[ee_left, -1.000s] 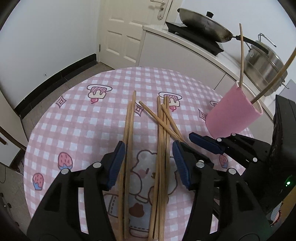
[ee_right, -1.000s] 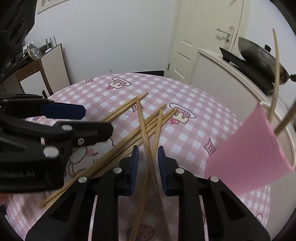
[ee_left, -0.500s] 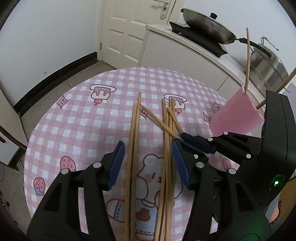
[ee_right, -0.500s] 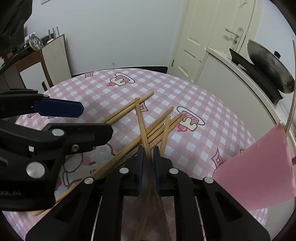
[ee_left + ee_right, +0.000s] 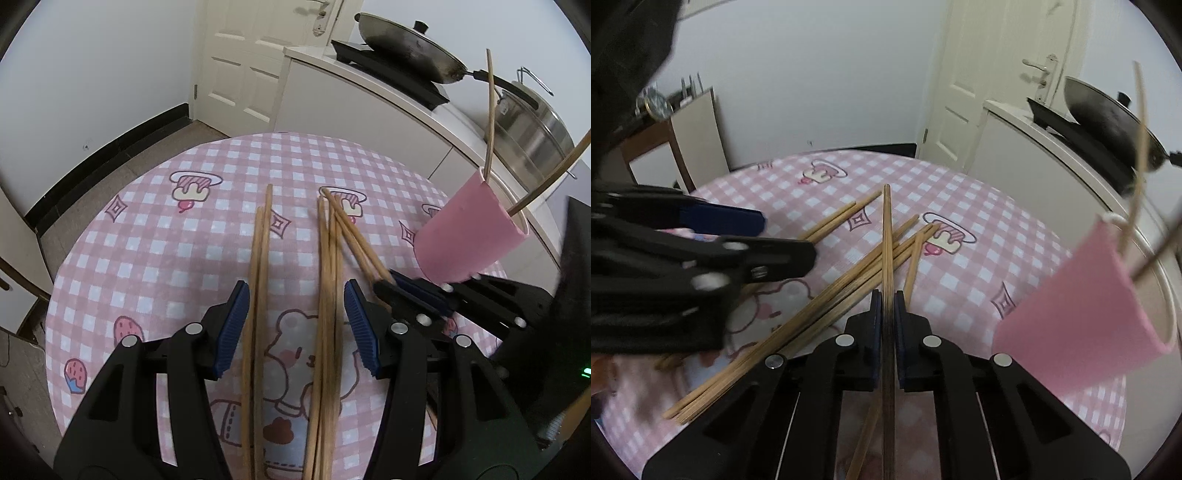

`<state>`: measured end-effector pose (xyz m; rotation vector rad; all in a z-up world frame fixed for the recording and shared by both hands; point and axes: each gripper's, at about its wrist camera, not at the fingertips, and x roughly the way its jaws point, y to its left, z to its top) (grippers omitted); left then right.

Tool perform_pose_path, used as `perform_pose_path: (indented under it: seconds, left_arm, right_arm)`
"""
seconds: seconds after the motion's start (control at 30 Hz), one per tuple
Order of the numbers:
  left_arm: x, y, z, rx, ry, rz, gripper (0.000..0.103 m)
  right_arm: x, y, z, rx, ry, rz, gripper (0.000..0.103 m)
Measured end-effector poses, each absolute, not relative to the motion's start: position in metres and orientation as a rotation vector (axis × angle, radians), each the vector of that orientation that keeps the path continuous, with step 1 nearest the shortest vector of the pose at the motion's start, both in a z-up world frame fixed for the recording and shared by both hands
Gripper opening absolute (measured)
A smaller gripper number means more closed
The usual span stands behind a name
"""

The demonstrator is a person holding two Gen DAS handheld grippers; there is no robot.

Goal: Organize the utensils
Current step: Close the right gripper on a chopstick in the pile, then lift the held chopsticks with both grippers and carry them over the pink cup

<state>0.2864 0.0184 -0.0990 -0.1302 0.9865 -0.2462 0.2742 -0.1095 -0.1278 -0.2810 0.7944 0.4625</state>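
Soft even indoor light, faint shadows, fisheye-bent edges, slight motion blur

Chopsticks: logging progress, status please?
Right tool shut on one chopstick. Left tool open over loose chopsticks. Two already in pink cup. Nothing blocking.

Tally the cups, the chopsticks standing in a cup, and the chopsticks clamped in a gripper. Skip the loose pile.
pink cup: 1
chopsticks standing in the cup: 2
chopstick clamped in the right gripper: 1
Total: 4
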Motion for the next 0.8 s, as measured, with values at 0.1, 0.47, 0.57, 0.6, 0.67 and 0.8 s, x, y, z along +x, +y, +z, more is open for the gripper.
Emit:
perform_pose_path:
  seconds: [0.1, 0.47, 0.57, 0.6, 0.67, 0.8]
  left_arm:
    - [0.294, 0.01, -0.102, -0.135, 1.002, -0.266, 0.045]
    - [0.331, -0.014, -0.12, -0.117, 1.074, -0.249, 0.031]
    - [0.338, -0.016, -0.125, -0.101, 1.087, -0.236, 0.026]
    - [0.339, -0.017, -0.126, -0.096, 1.089, -0.232, 0.026]
    - [0.341, -0.016, -0.129, -0.098, 1.094, -0.232, 0.022]
    - [0.345, -0.017, -0.13, -0.093, 1.098, -0.24, 0.02]
  right_arm:
    - [0.266, -0.121, -0.124, -0.25, 0.801, 0.463, 0.005]
    - [0.269, -0.142, -0.13, -0.196, 0.822, 0.445, 0.005]
    - [0.273, -0.141, -0.132, -0.189, 0.824, 0.448, 0.005]
    - [0.274, -0.141, -0.133, -0.19, 0.823, 0.445, 0.005]
    - [0.277, -0.14, -0.135, -0.187, 0.828, 0.447, 0.005]
    - [0.282, -0.141, -0.139, -0.183, 0.835, 0.452, 0.005]
